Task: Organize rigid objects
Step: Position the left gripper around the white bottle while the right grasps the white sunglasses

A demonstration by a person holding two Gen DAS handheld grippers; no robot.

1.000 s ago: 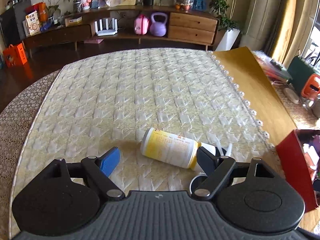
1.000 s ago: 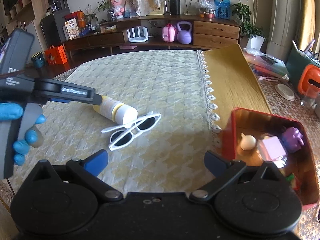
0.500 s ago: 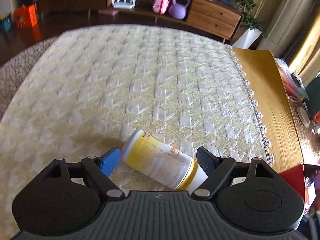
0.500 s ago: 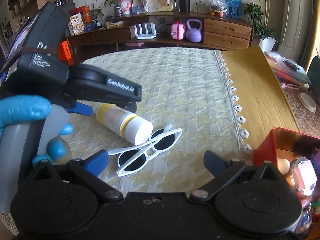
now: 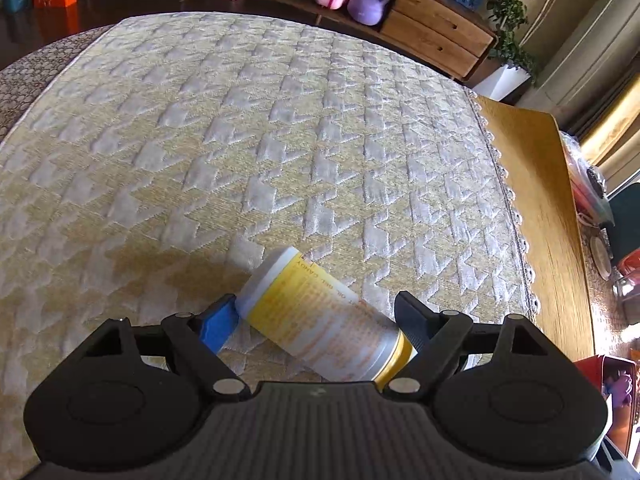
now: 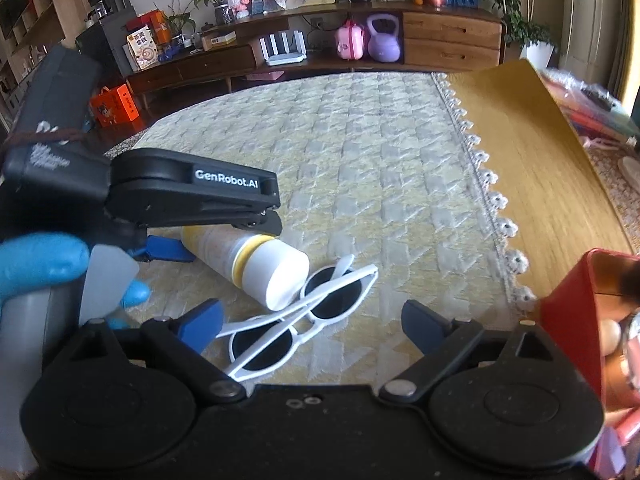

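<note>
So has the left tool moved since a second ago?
Yes. In the right wrist view the left tool has come down over the bottle, nearer the sunglasses.

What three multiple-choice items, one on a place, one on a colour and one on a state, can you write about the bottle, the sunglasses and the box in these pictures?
1. Where does the white plastic bottle with the yellow label lie?
A. in the red box
B. on the patterned cloth, between the left tool's fingers
C. on the sideboard

2. What colour is the frame of the plastic sunglasses?
A. white
B. black
C. red

3. How does the bottle rest?
A. upright
B. hanging in the air
C. on its side

Answers: 1 B, the left tool straddles it on the woven yellow-and-white cloth. 2 A, the white frame holds dark lenses. 3 C, its white cap faces sideways toward the sunglasses.
</note>
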